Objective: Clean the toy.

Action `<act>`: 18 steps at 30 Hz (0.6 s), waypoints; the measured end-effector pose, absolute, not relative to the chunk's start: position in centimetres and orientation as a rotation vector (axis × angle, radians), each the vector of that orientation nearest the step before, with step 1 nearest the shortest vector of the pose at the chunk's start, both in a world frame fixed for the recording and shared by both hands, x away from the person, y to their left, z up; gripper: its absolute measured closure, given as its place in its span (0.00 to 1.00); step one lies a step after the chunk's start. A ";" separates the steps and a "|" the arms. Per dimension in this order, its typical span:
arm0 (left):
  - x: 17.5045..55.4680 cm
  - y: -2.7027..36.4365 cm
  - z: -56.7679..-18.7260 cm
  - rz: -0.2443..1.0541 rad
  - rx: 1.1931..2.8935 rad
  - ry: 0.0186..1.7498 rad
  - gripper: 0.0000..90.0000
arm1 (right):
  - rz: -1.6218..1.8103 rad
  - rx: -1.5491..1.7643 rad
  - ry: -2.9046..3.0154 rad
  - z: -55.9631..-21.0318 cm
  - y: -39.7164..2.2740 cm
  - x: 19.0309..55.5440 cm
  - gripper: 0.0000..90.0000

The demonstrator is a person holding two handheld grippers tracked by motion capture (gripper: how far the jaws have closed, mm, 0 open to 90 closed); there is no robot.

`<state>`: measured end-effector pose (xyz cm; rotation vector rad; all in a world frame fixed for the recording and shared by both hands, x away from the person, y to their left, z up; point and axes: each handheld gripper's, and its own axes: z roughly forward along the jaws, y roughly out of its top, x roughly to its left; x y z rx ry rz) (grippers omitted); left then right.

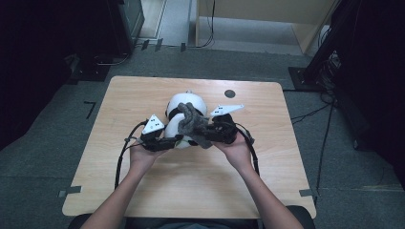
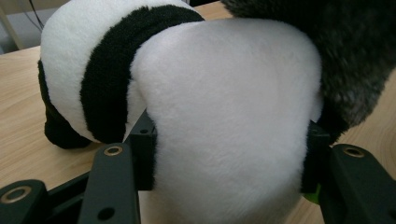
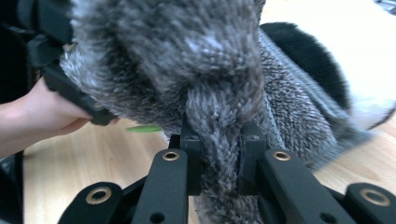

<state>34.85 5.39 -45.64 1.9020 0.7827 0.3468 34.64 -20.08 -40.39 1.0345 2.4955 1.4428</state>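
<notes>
While both grippers grip, the scene reads so, left to right:
Left gripper: jaws about half open and pressed on the white plush of the panda toy, which bulges between them in the left gripper view.
Panda toy place: middle of the wooden table, nearer the far edge than the near one.
Grey cloth: fuzzy, draped over the panda's right side and trailing toward the right hand.
Right gripper: jaws nearly closed, pinching a narrow fold of the grey cloth.
Handling, panda: likely light, soft and squashy; it gives under the pads, so a grip on the thick body should hold better than one on a limb.
Handling, cloth: limp and stretchy-looking, not slippery; it is best taken by a bunched fold, as now.
High view adds: the layout on the table, both hands, and a dark round spot near the far right corner.
Left gripper view adds: the black band across the panda.
Right gripper view adds: the cloth's ribbed weave and the pinch itself.
</notes>
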 end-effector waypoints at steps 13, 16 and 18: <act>35.4 6.2 -44.9 0.298 1.841 0.870 0.48 | 1.325 0.909 2.621 -43.3 -16.6 33.3 0.88; 35.4 6.3 -44.8 0.291 1.834 0.883 0.48 | 1.319 0.898 2.628 -43.8 -16.2 33.2 0.88; 35.4 6.4 -44.8 0.293 1.827 0.893 0.48 | 1.324 0.883 2.620 -44.1 -16.1 33.4 0.88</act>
